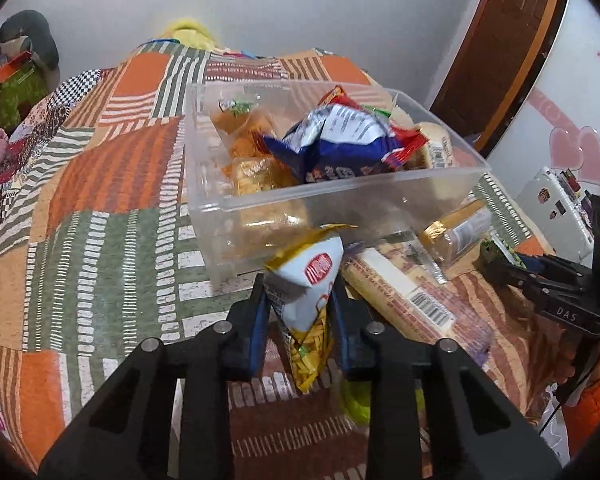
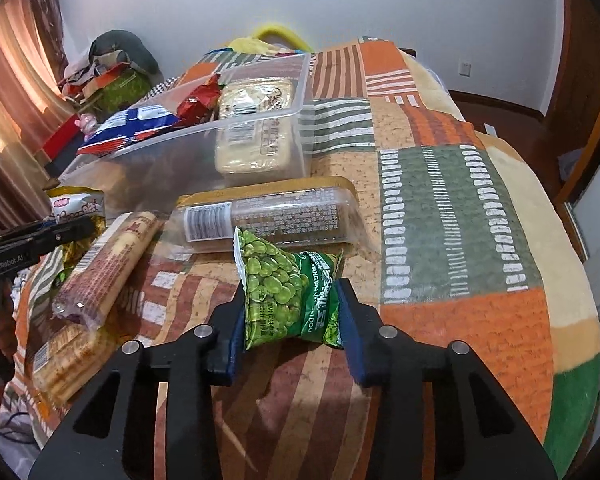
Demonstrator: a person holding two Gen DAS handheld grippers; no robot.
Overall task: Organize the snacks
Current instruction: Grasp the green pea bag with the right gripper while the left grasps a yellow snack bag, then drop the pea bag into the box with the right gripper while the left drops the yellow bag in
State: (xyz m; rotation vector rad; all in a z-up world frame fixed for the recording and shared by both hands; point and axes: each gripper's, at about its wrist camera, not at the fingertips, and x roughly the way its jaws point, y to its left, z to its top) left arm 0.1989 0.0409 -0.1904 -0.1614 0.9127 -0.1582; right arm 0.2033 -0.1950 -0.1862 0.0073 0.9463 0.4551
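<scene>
Just ahead of the left gripper (image 1: 300, 304), squeezing a white-yellow snack bag (image 1: 306, 292), sits the clear box (image 1: 340, 196); the right gripper (image 2: 292, 308) squeezes a green pea bag (image 2: 288, 292).

the lower end of the white and yellow snack bag (image 1: 308, 308) is hidden between the pads of the left gripper (image 1: 300, 316). the print on the long wrapped biscuit pack (image 1: 400, 296) is too blurred to be read. snacks low in the clear plastic box (image 1: 340, 196) are smeared by its wall. the green pea bag (image 2: 288, 300) is partly covered by the right gripper (image 2: 292, 320). a stack of crackers (image 2: 66, 356) is cut off at the left edge.
</scene>
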